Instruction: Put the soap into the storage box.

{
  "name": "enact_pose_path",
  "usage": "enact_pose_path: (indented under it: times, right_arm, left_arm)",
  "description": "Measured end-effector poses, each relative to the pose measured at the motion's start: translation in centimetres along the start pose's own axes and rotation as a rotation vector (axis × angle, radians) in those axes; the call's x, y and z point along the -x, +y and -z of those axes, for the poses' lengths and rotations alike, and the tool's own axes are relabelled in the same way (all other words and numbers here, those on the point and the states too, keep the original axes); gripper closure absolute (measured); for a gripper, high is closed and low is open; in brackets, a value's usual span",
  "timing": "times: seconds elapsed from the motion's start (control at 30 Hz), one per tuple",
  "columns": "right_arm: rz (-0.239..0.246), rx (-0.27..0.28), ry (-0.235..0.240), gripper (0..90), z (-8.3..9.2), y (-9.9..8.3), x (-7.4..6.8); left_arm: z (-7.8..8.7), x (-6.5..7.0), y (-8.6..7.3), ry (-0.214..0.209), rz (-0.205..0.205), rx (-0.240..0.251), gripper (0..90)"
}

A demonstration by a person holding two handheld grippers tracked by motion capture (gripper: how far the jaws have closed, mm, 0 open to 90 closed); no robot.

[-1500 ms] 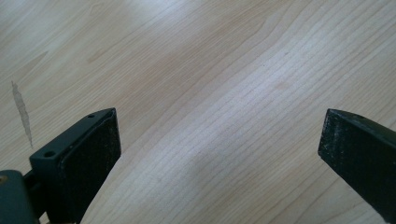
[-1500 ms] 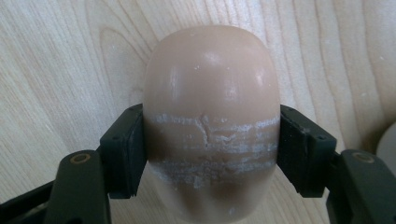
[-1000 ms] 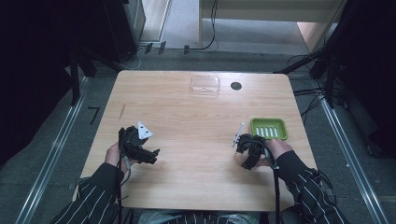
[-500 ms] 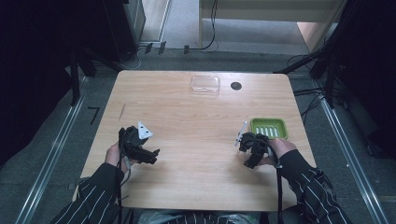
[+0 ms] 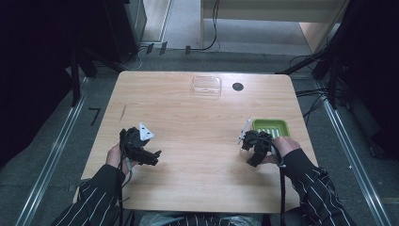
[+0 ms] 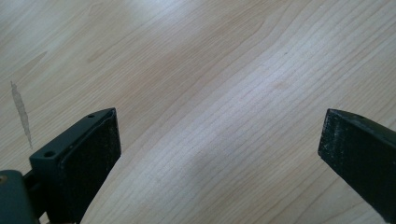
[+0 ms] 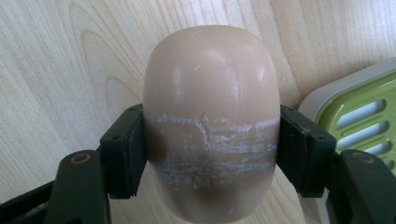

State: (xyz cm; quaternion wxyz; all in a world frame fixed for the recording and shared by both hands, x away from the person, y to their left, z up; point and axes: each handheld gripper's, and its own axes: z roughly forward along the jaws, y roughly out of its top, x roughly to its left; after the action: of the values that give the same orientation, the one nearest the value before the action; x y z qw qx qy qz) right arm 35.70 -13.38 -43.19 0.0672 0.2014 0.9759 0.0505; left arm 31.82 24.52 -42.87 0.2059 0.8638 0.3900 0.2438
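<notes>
On the table: pale wood table (image 5: 197,127), bare at centre.
Your right gripper (image 7: 210,140): clamped on the soap (image 7: 210,93), beside the green dish (image 7: 359,112).
Your left gripper (image 6: 219,140): jaws apart, holding nothing.
Floor: grey, cables behind.

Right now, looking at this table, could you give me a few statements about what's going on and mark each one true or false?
1. The right gripper is shut on a soap. True.
2. The soap lies in the green dish. False: it is held beside the dish, above the table.
3. The left gripper is open with nothing between its jaws. True.
4. The clear box sits at the table's near edge. False: it sits at the far edge, beside a dark round spot.
5. The soap is bright blue. False: it is beige, with whitish scuff lines.
</notes>
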Motion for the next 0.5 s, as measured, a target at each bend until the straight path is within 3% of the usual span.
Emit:
enact_pose_path:
  times: [0.5]
  right_arm:
    - [-0.006, 0.023, -0.023, 33.4, 1.3, -0.2, 0.8]
  left_arm:
    - [0.0, 0.0, 0.0, -0.002, 0.0, -0.002, 0.0]
